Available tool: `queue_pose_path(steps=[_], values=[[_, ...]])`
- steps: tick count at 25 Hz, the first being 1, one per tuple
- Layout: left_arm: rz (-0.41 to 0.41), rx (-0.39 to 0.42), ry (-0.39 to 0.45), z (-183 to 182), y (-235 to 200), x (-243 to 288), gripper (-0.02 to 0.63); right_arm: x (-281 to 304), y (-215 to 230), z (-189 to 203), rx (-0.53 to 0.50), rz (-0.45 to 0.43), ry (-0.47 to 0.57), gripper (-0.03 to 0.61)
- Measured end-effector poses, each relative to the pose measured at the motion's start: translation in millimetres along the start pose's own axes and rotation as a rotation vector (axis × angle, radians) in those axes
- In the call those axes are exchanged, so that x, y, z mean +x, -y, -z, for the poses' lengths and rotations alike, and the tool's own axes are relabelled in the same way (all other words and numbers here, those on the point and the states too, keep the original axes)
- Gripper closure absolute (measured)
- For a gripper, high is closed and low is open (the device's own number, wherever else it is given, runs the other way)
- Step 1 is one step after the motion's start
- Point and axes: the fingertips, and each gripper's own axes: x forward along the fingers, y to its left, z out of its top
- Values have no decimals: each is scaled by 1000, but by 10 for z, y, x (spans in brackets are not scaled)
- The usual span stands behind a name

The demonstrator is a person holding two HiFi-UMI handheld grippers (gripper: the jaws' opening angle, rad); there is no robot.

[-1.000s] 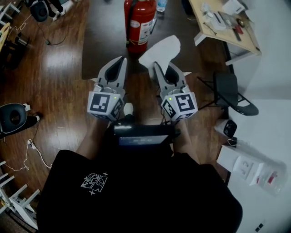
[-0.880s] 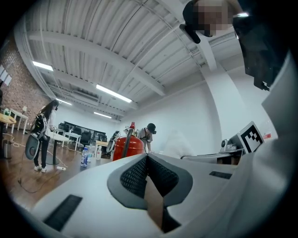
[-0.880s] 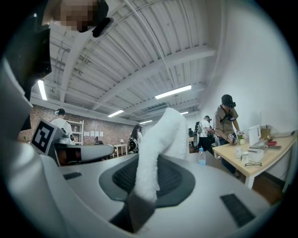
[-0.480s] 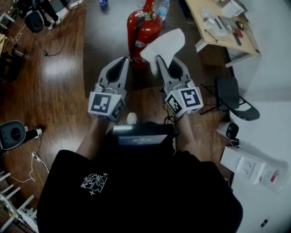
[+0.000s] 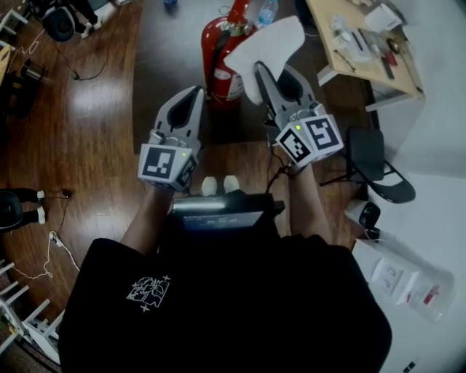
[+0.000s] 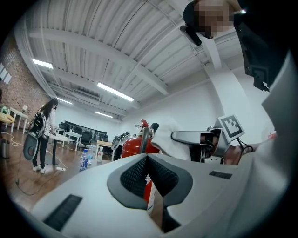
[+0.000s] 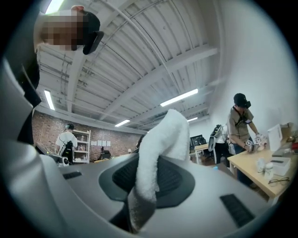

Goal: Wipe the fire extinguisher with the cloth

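Observation:
A red fire extinguisher (image 5: 220, 51) stands upright on a dark mat ahead of me. My right gripper (image 5: 260, 73) is raised and shut on a white cloth (image 5: 271, 45), which stands up from the jaws next to the extinguisher's right side and top; whether it touches I cannot tell. In the right gripper view the cloth (image 7: 161, 139) is pinched between the pads and folds over above them. My left gripper (image 5: 195, 95) is lower, left of the extinguisher's base, shut with nothing in it. The left gripper view shows the extinguisher (image 6: 132, 145) just past the shut jaws, with the cloth (image 6: 164, 138) beside it.
A wooden table (image 5: 368, 62) with small items stands at the far right, a dark folding chair (image 5: 378, 164) nearer. A water bottle (image 5: 267, 10) stands behind the extinguisher. White boxes (image 5: 400, 280) lie at the lower right. Other people (image 6: 44, 135) (image 7: 240, 124) stand farther off.
My right gripper has lifted and gone forward with the cloth, from beside the extinguisher's base up to its upper right side. The left gripper has barely moved. The extinguisher now shows closer.

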Motion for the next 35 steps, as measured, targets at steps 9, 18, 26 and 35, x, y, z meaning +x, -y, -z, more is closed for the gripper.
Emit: queue_pose_path(steps=[9, 18, 26, 35], values=[[-21, 3, 15, -47, 16, 161, 614, 357, 297, -183, 28, -66, -47, 471], [-34, 14, -2, -21, -16, 264, 614, 395, 391, 93, -35, -35, -86, 476], [-55, 24, -20, 2, -57, 178, 614, 167, 570, 823, 54, 37, -154, 477], [-50, 15, 3, -7, -25, 109, 614, -68, 693, 2423, 162, 77, -490, 477]])
